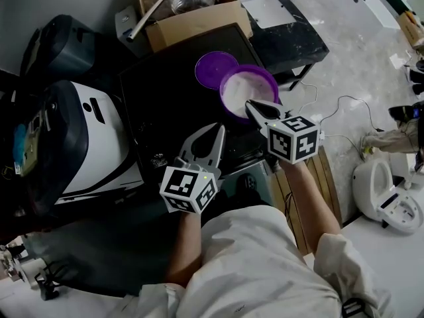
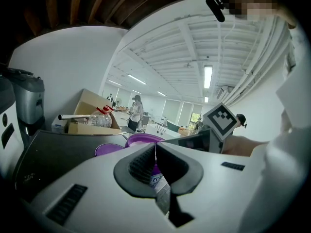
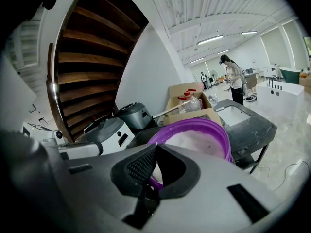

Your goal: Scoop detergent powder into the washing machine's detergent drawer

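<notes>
The open purple tub (image 1: 270,78) stands on the dark desk (image 1: 165,98), well filled with white detergent powder (image 1: 242,93), and its lid (image 1: 213,68) lies flat just beside it. The right gripper (image 1: 254,106) hangs at the tub's near rim with its jaws closed tip to tip and nothing visible between them. The left gripper (image 1: 217,130) sits nearer the person, apart from the tub, with its jaws likewise pressed together and empty. No view shows a scoop or the drawer. The powder looks loose and light, so it probably spills at any tilt or jolt. The tub seems thin, light plastic that may skid on the smooth desk, so its rim or wall is likely the place to steady it. Any scoop is best held by its handle and kept level.
</notes>
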{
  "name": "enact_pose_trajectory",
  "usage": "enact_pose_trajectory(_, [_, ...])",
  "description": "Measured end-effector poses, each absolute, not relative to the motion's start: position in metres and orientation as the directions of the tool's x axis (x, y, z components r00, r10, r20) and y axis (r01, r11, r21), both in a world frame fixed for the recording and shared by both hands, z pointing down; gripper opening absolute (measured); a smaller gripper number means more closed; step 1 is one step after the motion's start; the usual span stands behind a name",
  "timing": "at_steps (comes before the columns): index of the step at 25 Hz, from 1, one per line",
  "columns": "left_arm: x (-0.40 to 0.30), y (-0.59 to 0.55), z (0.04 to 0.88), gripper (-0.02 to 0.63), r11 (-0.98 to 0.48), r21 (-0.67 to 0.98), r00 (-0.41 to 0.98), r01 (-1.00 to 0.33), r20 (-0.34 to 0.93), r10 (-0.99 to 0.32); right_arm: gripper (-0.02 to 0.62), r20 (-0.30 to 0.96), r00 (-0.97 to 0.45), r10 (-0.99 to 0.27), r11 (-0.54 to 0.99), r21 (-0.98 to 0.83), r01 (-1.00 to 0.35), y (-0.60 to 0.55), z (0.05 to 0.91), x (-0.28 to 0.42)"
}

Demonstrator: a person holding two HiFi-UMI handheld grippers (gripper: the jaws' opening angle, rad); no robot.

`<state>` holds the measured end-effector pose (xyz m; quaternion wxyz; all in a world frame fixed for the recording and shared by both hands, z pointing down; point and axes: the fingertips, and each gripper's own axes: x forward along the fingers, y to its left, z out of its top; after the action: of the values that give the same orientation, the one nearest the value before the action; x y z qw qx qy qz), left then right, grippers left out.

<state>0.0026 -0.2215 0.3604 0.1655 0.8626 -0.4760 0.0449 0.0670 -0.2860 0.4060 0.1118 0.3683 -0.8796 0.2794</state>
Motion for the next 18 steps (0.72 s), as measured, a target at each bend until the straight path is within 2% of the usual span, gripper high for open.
enact_pose_trajectory(18, [0.0, -0.22, 0.359, 0.021, -0.492, 0.248, 0.543, -0.835, 0.226, -0.809, 0.011, 0.341, -0.743, -0.577, 0.562, -0.494, -0.663, -0.283, 0.396, 0.053])
